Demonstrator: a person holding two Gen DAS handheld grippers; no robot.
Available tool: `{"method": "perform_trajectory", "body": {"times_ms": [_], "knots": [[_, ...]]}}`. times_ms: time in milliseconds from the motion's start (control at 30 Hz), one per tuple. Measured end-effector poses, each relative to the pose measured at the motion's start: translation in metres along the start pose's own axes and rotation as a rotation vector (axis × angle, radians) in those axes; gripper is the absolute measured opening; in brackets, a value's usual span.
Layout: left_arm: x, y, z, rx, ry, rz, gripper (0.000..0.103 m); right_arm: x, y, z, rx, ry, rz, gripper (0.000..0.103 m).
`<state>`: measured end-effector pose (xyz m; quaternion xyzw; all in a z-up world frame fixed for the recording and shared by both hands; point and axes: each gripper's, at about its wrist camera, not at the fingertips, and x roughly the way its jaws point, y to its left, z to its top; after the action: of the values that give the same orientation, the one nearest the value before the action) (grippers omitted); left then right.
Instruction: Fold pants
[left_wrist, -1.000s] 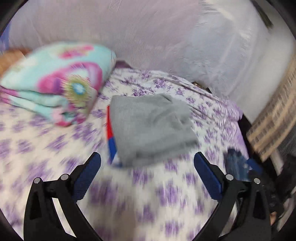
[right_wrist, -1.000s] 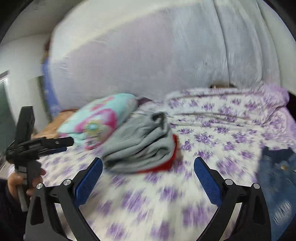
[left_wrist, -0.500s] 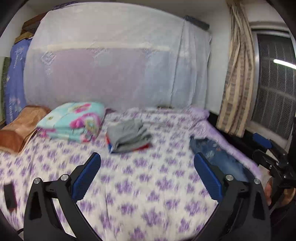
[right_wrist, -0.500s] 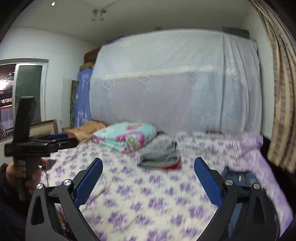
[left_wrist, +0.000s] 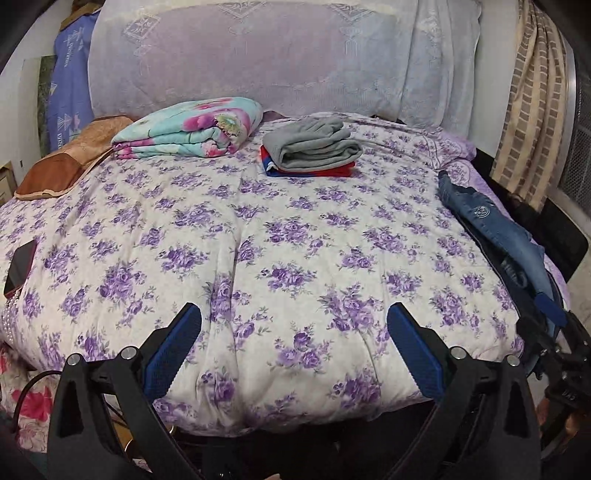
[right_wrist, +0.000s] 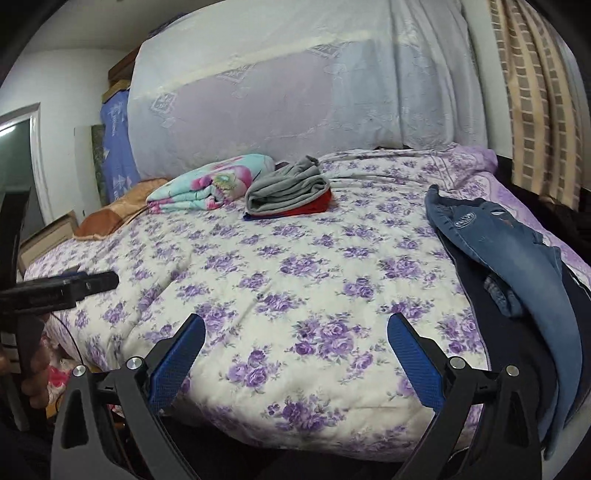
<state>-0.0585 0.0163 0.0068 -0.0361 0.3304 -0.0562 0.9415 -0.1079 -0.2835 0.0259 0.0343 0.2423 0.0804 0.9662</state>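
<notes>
Two pairs of tongs hang at the foot of the bed, the left tongs (left_wrist: 294, 338) and the right tongs (right_wrist: 295, 345), each spread wide with nothing between the blue pads. The faded blue denim pants (right_wrist: 517, 254) lie unfolded along the bed's right edge, their long axis running from the headboard end toward the foot, waistband and round patch at the far end, legs trailing off the near corner. They look rumpled, one leg bunched beneath the other, resting on a dark cloth (right_wrist: 476, 291). The white quilt with purple flowers (left_wrist: 258, 240) covers the bed; at its far end sit a folded grey garment on red and blue ones (left_wrist: 312, 149) and, just beside it, a folded turquoise floral blanket (left_wrist: 192, 127). A lace-draped headboard (left_wrist: 258, 59) and striped beige curtain (left_wrist: 532, 92) stand behind.
</notes>
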Motion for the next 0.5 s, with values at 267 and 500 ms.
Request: {"method": "perform_trajectory", "body": {"times_ms": [267, 500], "knots": [[-0.003, -0.006, -0.001, 0.035, -0.03, 0.01, 0.098, -0.004, 0.007, 0.003, -0.032, -0.034, -0.01, 0.1], [-0.008, -0.002, 0.001, 0.017, -0.044, -0.008, 0.098, -0.006, 0.006, 0.004, -0.026, -0.041, -0.008, 0.1]]}}
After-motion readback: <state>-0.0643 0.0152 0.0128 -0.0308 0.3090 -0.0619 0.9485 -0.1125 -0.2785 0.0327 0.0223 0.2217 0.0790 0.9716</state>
